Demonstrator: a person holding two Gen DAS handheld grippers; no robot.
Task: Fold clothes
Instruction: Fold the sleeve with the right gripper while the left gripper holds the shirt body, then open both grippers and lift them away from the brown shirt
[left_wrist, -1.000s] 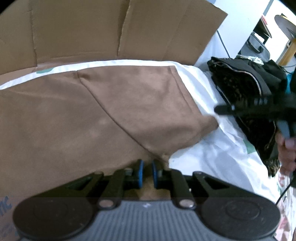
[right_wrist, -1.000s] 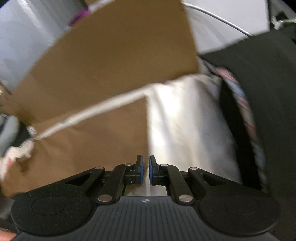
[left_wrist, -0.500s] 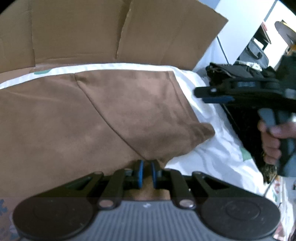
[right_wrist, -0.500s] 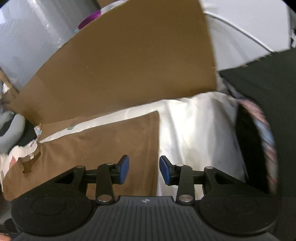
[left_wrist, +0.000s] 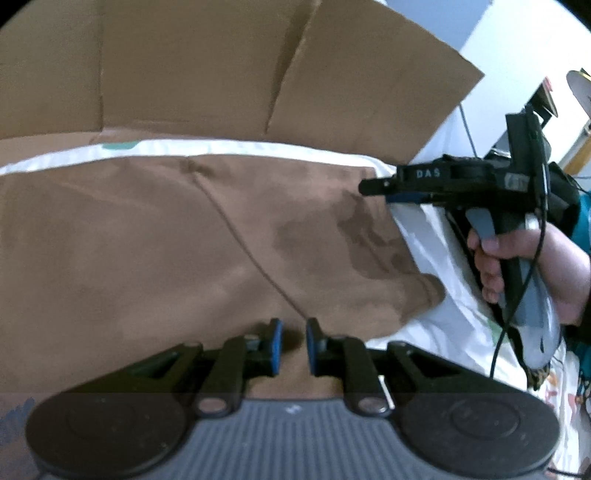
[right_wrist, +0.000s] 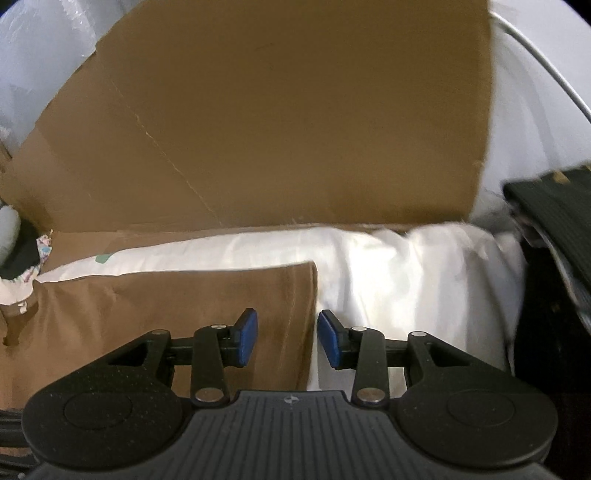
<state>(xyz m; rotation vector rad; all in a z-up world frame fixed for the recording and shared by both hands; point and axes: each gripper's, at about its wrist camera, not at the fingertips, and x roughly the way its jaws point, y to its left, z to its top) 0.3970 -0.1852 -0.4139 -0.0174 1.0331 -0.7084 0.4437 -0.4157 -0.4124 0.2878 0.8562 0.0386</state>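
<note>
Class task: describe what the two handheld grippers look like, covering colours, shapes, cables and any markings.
Each gripper is black, with two round discs flanking a ribbed grey body and linkage arms ending in blue pads. Silver pivot bolts show on the linkages. Seen from the left gripper, the right gripper has a grey pistol handle, white letters "DAS" on its side, and a thin black cable hanging down.

A lived-in room of a home, likely a bedroom. A bed or mattress under a white printed sheet (right_wrist: 406, 280) serves as the work surface. A brown garment (left_wrist: 184, 258) lies spread flat on it, and a heap of dark clothes (right_wrist: 546, 229) sits at the right. A large flattened cardboard sheet (right_wrist: 277, 122) stands along the far side against a pale wall. Far right, blurred furniture (left_wrist: 580, 88) shows in bright light.
</note>
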